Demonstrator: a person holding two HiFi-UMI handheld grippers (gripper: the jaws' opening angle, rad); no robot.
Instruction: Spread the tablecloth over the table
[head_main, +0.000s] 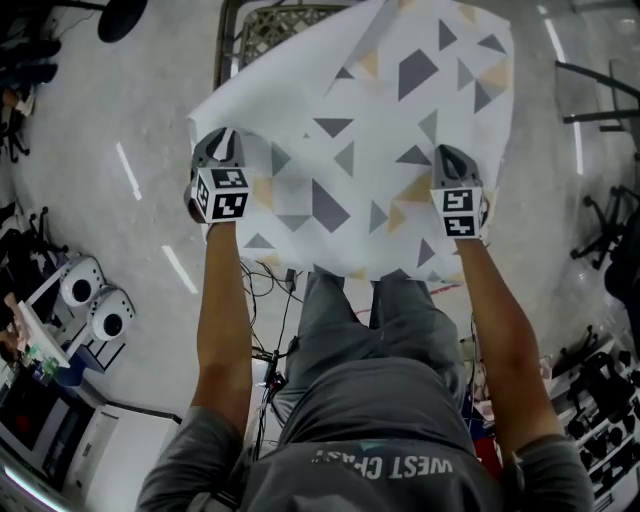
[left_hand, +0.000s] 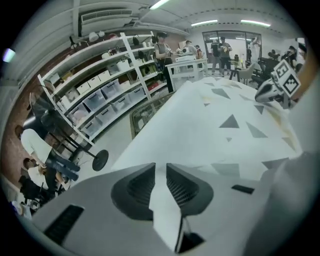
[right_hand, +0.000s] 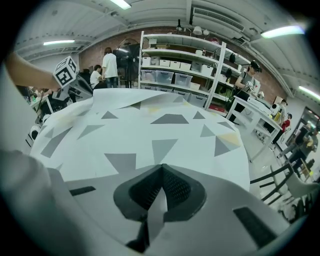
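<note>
Head view, looking steeply down, with the two gripper views. At left, the left gripper (head_main: 217, 142) is carried on the person's outstretched left forearm (head_main: 222, 320). Its own view shows the left gripper (left_hand: 160, 172) with its jaws drawn close, leaving only a narrow slit, and a folded edge of the tablecloth (left_hand: 215, 125) is pinched between them.

At centre, the tablecloth (head_main: 370, 130), white with grey and beige triangles, hangs in the air as a stretched sheet between the two grippers, above the pale floor (head_main: 120, 110). Its near edge hangs above the person's legs. Its far edge overlaps a metal-framed mesh surface (head_main: 280, 25) at the top of the head view.

At right, the right gripper (head_main: 450, 160) holds the opposite near corner. In its own view the right gripper (right_hand: 161, 175) has its jaws fully together on a strip of the tablecloth (right_hand: 150, 130), and the patterned sheet spreads away from them. Storage shelves (right_hand: 180, 70) with bins stand behind, and people stand near them.
</note>
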